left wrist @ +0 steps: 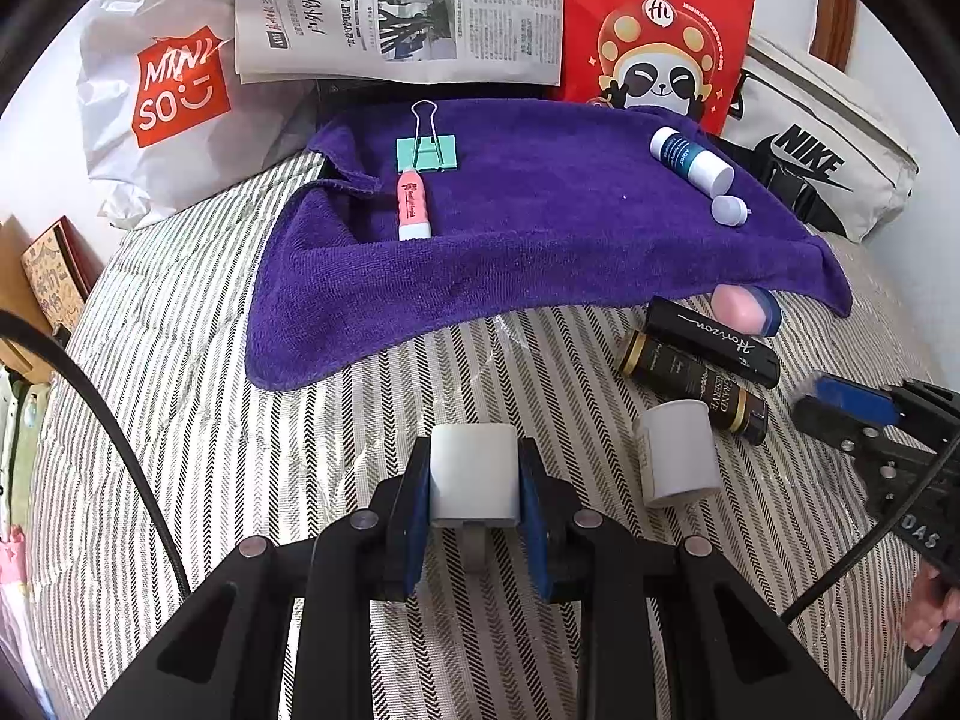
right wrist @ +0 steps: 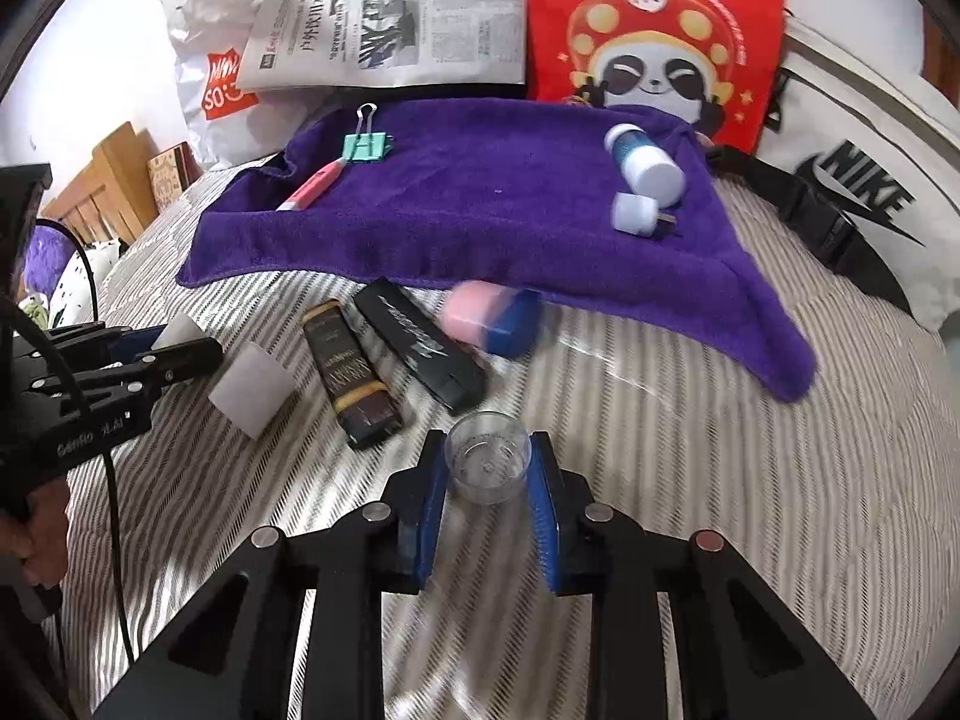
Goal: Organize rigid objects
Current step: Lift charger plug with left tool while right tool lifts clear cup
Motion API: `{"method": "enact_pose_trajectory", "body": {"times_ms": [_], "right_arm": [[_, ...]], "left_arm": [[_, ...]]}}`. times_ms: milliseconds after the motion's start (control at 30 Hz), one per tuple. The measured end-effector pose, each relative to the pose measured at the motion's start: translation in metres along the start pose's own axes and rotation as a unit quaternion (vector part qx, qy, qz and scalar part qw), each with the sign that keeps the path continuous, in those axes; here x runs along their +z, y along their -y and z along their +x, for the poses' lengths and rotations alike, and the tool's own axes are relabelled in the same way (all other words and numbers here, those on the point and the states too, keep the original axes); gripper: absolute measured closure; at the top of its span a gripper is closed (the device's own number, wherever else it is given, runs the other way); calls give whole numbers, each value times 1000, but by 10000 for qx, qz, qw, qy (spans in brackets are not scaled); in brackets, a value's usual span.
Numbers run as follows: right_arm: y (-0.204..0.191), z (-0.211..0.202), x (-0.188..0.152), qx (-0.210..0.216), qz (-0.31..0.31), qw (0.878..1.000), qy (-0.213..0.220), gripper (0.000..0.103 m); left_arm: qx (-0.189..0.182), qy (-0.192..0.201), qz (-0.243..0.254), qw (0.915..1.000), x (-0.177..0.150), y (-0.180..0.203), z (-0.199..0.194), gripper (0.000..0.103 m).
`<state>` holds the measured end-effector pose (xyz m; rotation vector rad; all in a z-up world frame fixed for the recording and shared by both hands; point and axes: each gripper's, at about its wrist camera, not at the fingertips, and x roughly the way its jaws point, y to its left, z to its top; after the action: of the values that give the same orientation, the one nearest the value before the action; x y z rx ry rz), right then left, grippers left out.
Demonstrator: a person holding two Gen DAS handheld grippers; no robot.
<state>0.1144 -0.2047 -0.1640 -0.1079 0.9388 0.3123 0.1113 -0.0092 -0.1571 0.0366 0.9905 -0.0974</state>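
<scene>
bottles (right wrist: 354, 372) crowd striped bedspread (right wrist: 690, 480).

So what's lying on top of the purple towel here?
On the purple towel: a green binder clip, a pink tube, a blue-and-white bottle and a small white plug. Whatever is beneath it is covered.

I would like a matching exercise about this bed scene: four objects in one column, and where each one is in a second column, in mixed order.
Things:
1. white plug adapter
2. clear plastic cup
3. green binder clip
4. white paper cup

Places:
A. lying on its side on the striped bedcover
B. on the purple towel, far side
C. between the fingers of the right gripper
D. between the fingers of the left gripper

Pairs: 1-D, 2-C, 3-B, 4-A
</scene>
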Motion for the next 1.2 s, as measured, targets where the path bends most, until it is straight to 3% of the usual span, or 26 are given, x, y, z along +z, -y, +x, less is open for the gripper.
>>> {"method": "enact_pose_trajectory", "body": {"times_ms": [167,367,1200], "right_arm": [[17,-5,-10,-210,83,9997,-104,76],[10,-4,-18,-396,-48,9989,266,76],[16,-4,-17,-250,63,9993,270,75]], "left_arm": [[32,64,-48,10000,-2,0,-1,78],[49,102,-34,9999,-3,0,-2,78],[123,176,-46,9998,-3,2,-2,78]]}}
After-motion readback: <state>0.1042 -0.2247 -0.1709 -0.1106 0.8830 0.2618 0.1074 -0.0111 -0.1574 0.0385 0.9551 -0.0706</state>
